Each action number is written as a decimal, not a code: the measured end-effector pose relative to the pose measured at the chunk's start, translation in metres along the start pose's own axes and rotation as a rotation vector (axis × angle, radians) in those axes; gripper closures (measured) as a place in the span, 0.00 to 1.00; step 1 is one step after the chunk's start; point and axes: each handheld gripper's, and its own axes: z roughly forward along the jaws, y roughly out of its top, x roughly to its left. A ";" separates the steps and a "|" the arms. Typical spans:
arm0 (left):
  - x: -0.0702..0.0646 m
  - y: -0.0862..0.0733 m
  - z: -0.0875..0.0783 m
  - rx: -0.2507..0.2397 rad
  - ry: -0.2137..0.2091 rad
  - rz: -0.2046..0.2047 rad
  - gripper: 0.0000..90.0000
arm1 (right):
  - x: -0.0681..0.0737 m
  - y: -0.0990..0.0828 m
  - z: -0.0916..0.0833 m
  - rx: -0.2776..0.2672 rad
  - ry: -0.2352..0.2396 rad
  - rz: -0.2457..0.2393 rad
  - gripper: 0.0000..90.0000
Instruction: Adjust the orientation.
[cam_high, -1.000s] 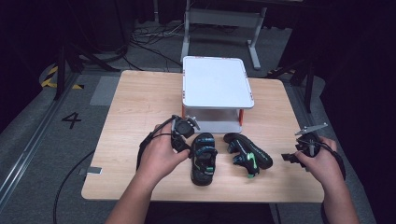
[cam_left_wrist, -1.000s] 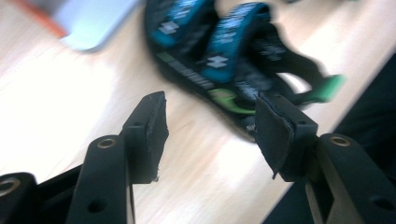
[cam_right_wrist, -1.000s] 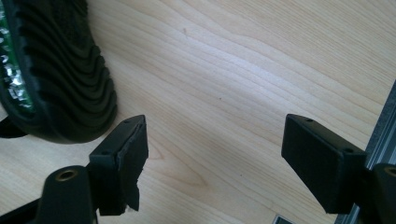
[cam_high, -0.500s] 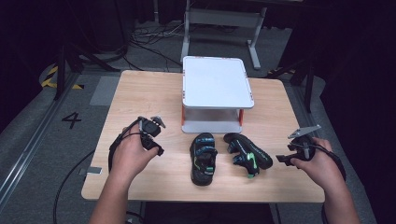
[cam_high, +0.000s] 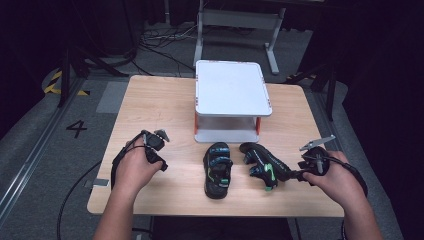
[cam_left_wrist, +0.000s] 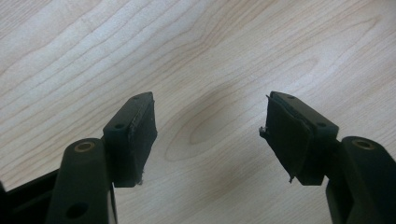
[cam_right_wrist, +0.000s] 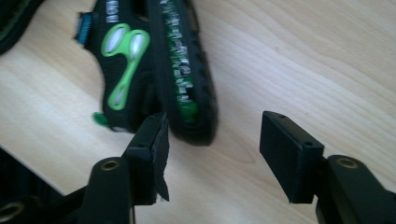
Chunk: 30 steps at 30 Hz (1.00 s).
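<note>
The right gripper (cam_right_wrist: 212, 140), jaws just narrowing but gripping nothing, should straddle the tipped black-and-green sandal's (cam_right_wrist: 159, 70) heel squarely near the tabletop's (cam_high: 150, 100) front edge; the left gripper (cam_left_wrist: 208, 135) hangs wide, empty.

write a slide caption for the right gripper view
Open right tongs closing in on the heel of a black-and-green sandal lying on its side on the wooden table.
</note>
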 end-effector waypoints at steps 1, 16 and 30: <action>-0.001 0.001 0.000 0.006 -0.006 0.000 0.38 | 0.004 0.000 -0.001 0.005 0.000 -0.006 0.49; -0.009 0.006 0.005 0.023 -0.019 0.034 0.39 | 0.050 0.006 0.031 0.151 0.061 -0.073 0.50; -0.011 0.006 0.009 0.021 -0.033 0.056 0.39 | 0.062 0.010 0.062 0.206 -0.018 -0.115 0.71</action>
